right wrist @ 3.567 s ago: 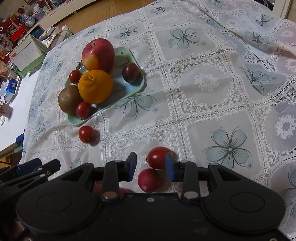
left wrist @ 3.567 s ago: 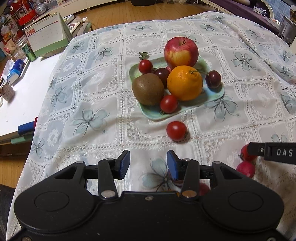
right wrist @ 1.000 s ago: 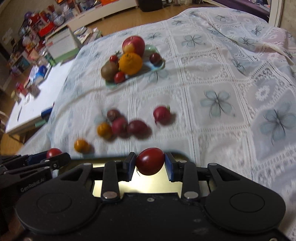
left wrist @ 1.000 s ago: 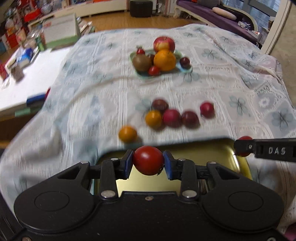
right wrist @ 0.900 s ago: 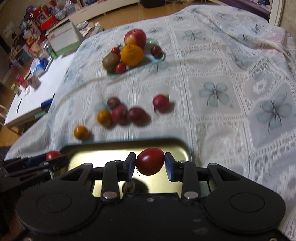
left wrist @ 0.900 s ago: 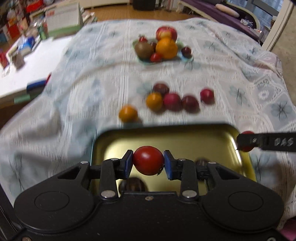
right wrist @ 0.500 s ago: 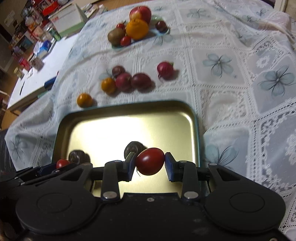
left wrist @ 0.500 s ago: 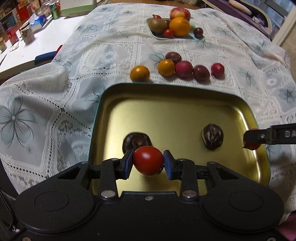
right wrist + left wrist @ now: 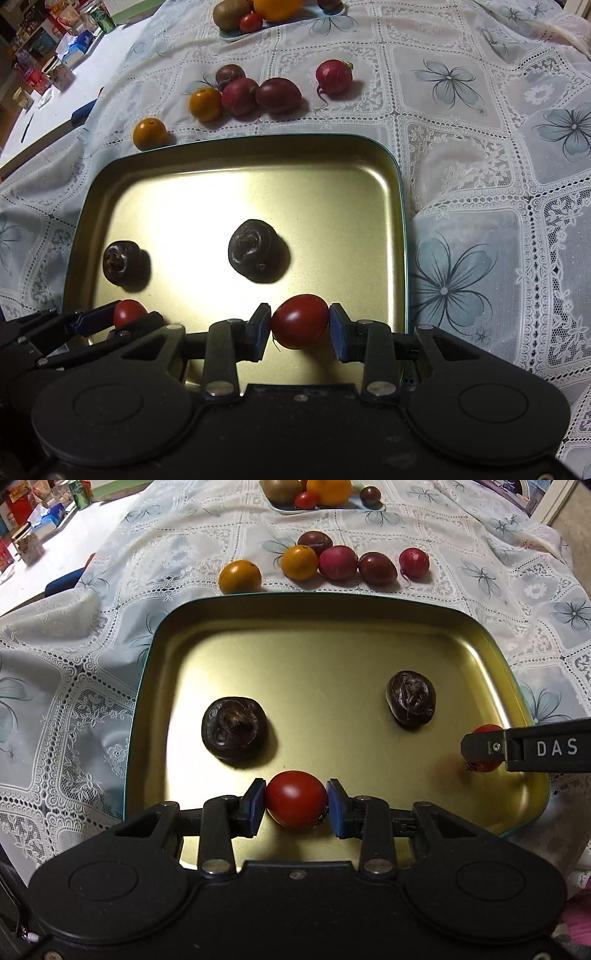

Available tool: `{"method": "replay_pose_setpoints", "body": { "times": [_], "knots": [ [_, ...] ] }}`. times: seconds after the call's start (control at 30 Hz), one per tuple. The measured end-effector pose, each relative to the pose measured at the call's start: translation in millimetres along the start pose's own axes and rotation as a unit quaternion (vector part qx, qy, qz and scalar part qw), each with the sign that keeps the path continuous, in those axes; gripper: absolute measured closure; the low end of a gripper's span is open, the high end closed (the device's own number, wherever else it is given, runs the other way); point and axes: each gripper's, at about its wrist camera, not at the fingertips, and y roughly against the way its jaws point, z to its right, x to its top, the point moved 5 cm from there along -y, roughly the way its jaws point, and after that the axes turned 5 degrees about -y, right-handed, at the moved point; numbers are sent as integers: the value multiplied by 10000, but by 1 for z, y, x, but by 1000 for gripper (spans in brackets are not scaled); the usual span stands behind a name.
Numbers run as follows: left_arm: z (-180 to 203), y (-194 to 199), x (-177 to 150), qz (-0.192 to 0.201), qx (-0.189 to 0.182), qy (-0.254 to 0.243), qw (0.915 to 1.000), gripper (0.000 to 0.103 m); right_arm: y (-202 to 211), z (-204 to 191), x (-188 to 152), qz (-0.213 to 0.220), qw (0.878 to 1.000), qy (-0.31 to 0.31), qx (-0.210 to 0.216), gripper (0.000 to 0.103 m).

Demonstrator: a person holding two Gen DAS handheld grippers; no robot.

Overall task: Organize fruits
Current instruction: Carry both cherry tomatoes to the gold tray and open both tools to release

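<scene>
My left gripper is shut on a red cherry tomato low over the near part of a gold metal tray. My right gripper is shut on a darker red tomato over the tray's near right corner. Two dark wrinkled fruits lie in the tray. Each gripper shows in the other's view, the right one and the left one.
Beyond the tray, several small fruits lie on the lace cloth: two orange ones, dark plums and a radish. A green plate with kiwi, orange and tomato stands farther back. A white table is at left.
Both grippers have pulled back from the far fruits, each carrying a tomato, and have come down low over the gold tray.
</scene>
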Motion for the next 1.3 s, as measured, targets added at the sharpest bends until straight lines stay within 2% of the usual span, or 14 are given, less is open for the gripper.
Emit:
{"method": "replay_pose_setpoints", "body": {
  "times": [0.33,1.3],
  "knots": [
    [0,7,2,130,15,-4,9999,58,1,1,1,-18,10000,-57,-9,68],
    [-1,4,1,-3,-68,61,10000,58,6,2,3,-19,10000,-85,35,67]
  ]
}}
